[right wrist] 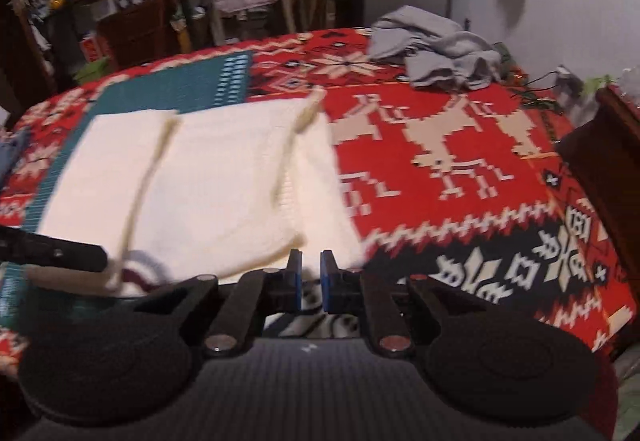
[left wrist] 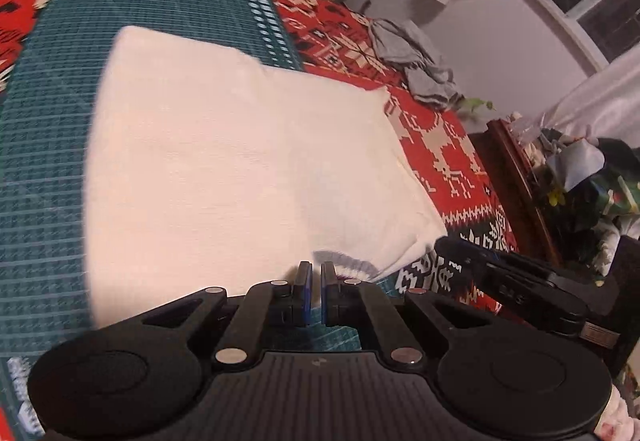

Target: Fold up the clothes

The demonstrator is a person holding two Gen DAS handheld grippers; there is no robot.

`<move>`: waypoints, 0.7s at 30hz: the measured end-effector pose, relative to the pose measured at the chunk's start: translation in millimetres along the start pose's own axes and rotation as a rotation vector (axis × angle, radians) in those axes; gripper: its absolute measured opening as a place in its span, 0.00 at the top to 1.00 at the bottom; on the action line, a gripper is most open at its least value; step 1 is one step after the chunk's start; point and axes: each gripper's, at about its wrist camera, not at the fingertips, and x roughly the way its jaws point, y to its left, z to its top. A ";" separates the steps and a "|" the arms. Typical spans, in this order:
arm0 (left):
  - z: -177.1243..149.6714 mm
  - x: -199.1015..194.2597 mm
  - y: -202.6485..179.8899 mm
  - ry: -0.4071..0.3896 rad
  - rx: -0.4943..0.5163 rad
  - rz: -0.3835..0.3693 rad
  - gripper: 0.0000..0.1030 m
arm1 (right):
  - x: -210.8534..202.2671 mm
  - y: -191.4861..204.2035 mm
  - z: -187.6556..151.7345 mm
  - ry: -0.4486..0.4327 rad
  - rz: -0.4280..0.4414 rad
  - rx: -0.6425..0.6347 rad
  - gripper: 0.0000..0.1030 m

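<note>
A cream knit garment [left wrist: 240, 161] was seen spread flat over the green mat [left wrist: 48, 161], centre frame. It was judged soft, limp and light, best pinched at a near corner. The left gripper [left wrist: 316, 281] and right gripper [right wrist: 310, 273] were each seen narrowly parted at its near hem, with nothing visibly grasped.

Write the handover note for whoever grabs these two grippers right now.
Left gripper: nearly shut, nothing clearly pinched, at the near edge of the cream garment.
Right gripper: slightly open, empty, at the garment's near right corner.
Garment lies flat on the green mat, side parts folded in.
Left: finish folding it, then the gray clothes crumpled at the far side of the red blanket.
</note>
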 end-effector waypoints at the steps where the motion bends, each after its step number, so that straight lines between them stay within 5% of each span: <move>1: 1.2 4.0 -3.5 0.004 0.011 0.007 0.98 | -0.5 -0.6 1.1 -0.004 0.000 0.006 0.89; 13: 4.9 16.0 -12.1 0.036 0.024 0.024 0.98 | -6.9 -7.7 14.9 -0.050 0.003 0.078 0.74; 17: 5.7 2.6 -7.5 0.011 0.010 0.028 0.98 | -9.1 -10.1 19.5 -0.065 0.004 0.102 0.91; 21: 5.1 -20.1 2.7 -0.037 -0.007 0.051 0.98 | -11.2 -12.4 24.1 -0.080 0.005 0.126 0.93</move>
